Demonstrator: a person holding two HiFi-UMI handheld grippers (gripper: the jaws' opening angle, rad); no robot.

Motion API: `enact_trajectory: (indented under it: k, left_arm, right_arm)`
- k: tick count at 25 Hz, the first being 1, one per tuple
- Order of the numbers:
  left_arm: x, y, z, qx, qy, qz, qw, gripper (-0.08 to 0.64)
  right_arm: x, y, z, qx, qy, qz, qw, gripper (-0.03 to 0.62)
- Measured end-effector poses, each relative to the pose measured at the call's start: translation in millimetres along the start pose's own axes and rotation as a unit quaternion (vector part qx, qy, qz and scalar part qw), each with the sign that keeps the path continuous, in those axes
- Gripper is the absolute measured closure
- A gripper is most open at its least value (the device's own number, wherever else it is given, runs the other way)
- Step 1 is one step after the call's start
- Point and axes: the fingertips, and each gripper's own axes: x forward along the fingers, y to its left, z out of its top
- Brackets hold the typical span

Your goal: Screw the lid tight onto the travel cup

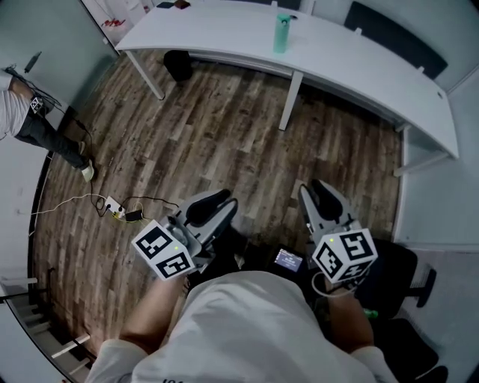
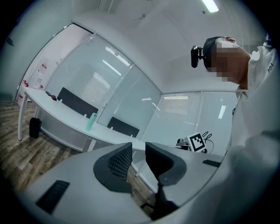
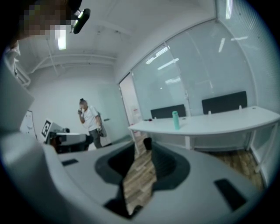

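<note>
Cool, even light from a ceiling strip lamp (image 2: 210, 5), streaky reflections on the glass wall (image 3: 192, 74), dark fisheye corners in both gripper views, foreground slightly soft.

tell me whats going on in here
A person holds a left gripper and a right gripper over the wooden floor, both with jaws slightly apart and empty. The teal travel cup stands untouched on the white table across the room. A second person stands off to the side. Nothing is being done to the cup yet.

Grained wood-plank floor (image 1: 224, 127), smooth matt white table (image 1: 352, 67), frosted green plastic travel cup (image 1: 282, 34)
</note>
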Motion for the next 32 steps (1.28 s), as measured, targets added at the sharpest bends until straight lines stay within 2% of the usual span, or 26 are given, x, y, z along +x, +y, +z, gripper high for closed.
enact_trajectory:
  k: [5,20,32]
  left_arm:
    - [15,33,11,-0.002,0.009,-0.020,0.9998,0.459]
    - [54,147,81,0.009,0.026,-0.068,0.9973,0.459]
    - [57,214,107,0.006,0.038,-0.091,0.9951,0.456]
  right_arm:
    - [28,-6,9,0.005,-0.004,-0.021,1.000,0.476]
    - [137,-15,56,0.014,-0.018,-0.074,0.997,0.476]
    - [207,-14,74,0.018,-0.018,-0.095,0.995,0.476]
